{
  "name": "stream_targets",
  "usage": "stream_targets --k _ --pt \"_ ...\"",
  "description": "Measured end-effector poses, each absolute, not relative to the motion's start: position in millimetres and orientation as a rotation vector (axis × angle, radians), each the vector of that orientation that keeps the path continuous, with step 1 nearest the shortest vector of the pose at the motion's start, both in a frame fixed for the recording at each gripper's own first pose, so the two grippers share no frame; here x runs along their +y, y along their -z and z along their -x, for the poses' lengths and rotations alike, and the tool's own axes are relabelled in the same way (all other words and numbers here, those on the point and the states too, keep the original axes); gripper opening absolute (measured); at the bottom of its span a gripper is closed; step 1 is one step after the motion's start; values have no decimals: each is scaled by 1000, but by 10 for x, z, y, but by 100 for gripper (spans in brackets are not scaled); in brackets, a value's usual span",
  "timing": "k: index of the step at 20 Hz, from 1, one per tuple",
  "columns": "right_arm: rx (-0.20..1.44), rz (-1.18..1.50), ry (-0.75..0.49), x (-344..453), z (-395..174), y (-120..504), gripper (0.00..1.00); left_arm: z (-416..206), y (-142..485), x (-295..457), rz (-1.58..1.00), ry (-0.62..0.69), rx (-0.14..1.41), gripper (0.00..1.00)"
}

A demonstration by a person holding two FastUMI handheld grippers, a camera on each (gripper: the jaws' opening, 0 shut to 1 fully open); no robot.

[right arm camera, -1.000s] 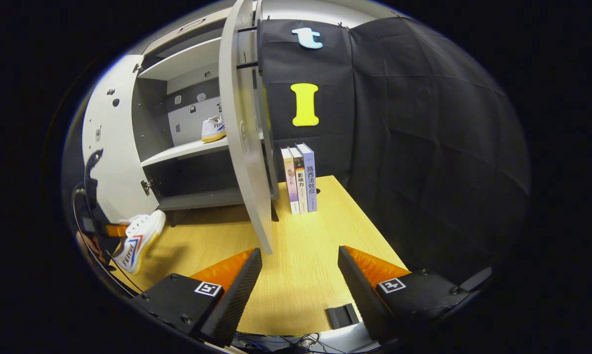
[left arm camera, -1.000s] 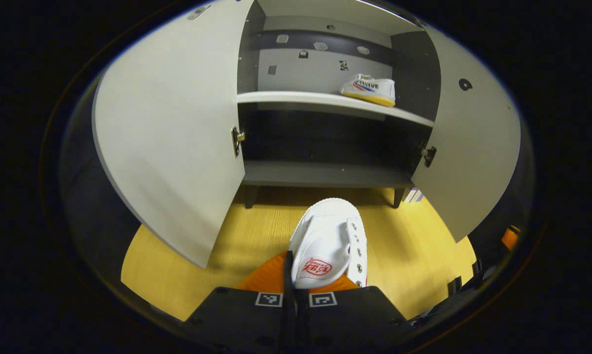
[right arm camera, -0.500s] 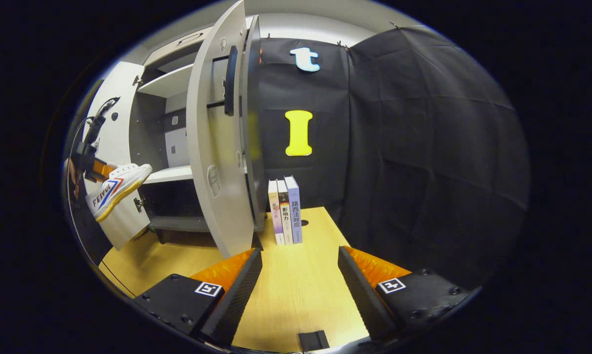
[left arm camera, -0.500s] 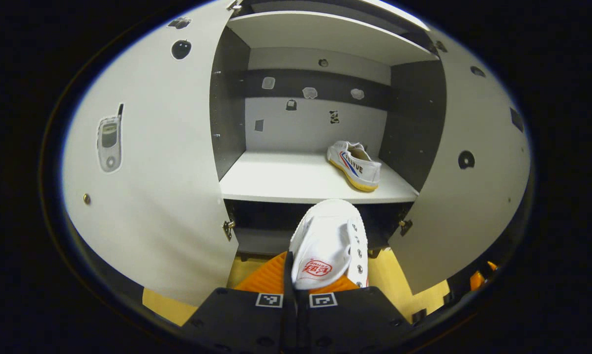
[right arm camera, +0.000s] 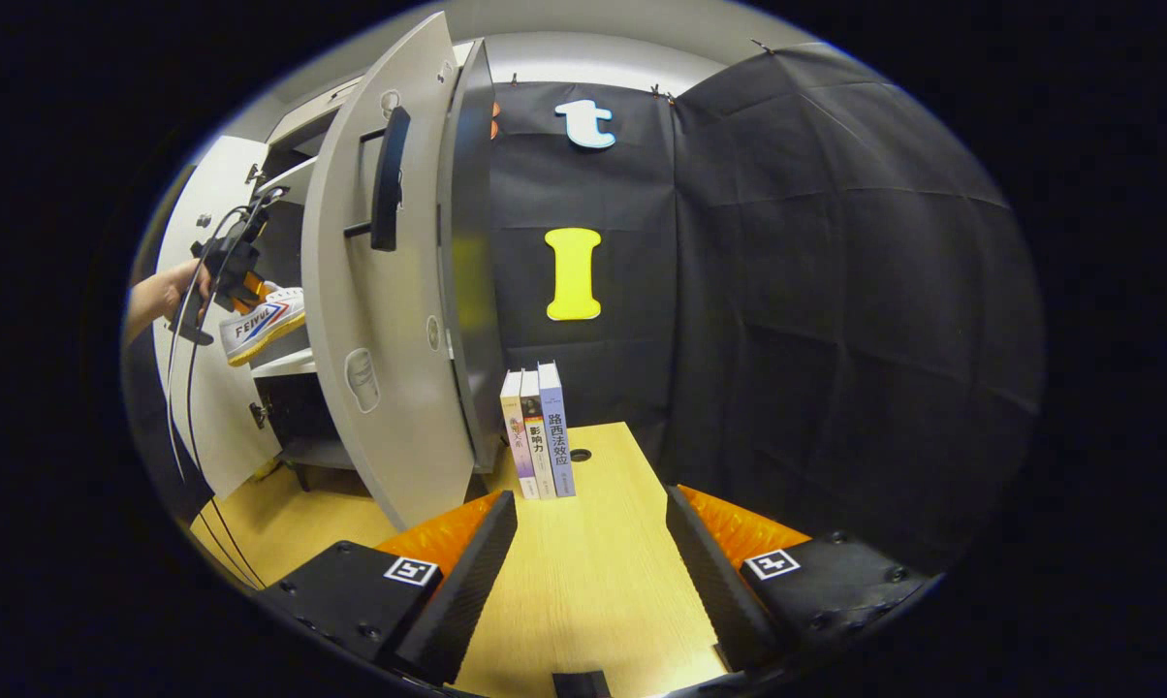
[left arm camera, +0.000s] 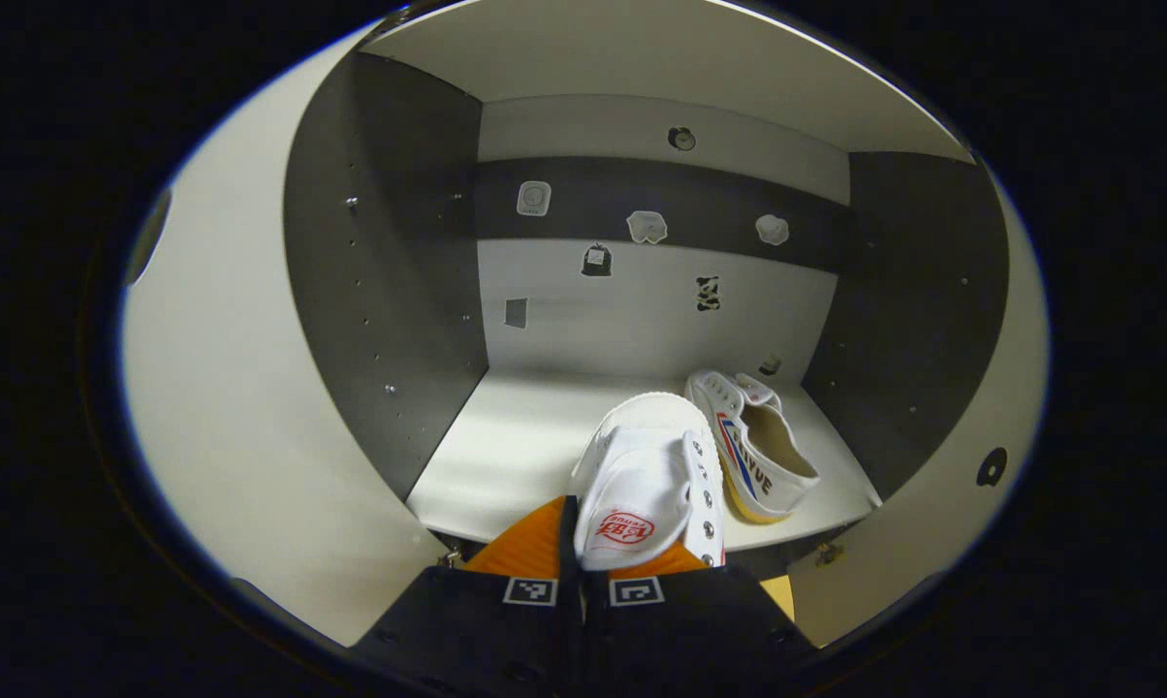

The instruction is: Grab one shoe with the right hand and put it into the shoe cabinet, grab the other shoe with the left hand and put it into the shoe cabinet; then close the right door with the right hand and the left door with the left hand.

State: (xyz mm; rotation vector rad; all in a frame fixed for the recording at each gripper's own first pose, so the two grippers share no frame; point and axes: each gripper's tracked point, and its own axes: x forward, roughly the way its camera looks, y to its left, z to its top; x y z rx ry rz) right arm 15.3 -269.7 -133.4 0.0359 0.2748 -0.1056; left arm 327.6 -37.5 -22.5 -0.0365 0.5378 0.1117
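Carrying the second shoe (left arm camera: 647, 483) clamped in the left jaws, we set it on the shelf (left arm camera: 506, 456) ahead, left of the first shoe (left arm camera: 760, 456) — right jaws stay apart.

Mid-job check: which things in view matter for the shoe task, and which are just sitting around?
Job:
held shoe in left gripper
shelved shoe
shoe cabinet
right door, door handle
left door
right gripper, open

Lying about:
three books
wooden table

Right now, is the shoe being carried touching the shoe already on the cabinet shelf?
Cannot tell. In the left gripper view the held shoe overlaps the shelved shoe near its toe, with no plain gap or contact visible.
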Motion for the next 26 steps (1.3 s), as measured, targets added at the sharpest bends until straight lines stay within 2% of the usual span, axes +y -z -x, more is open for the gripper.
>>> stream_targets --k 6,10,19,21,22,23,24,26 --pt "298 -30 105 -2902 -298 1333 99 -4137 441 -304 50 -170 629 5" --pt "296 -32 133 -3056 -341 1324 99 -4501 620 -224 1 -221 698 5" --pt "306 -47 179 -3197 -272 1367 99 -4661 888 -262 -48 -255 762 7" --pt "301 -56 183 -3206 -254 1347 99 -4636 811 -345 -36 -237 741 16" --pt "297 -59 183 -3201 -234 1332 99 -4586 760 -363 -47 -226 735 23" --pt "294 -59 183 -3200 -210 1316 99 -4506 687 -367 -71 -219 729 26" --pt "292 -57 183 -3204 -192 1297 99 -4458 602 -371 -97 -207 712 38" --pt "284 -58 185 -3216 -169 1259 99 -4271 407 -435 -120 -165 669 72"
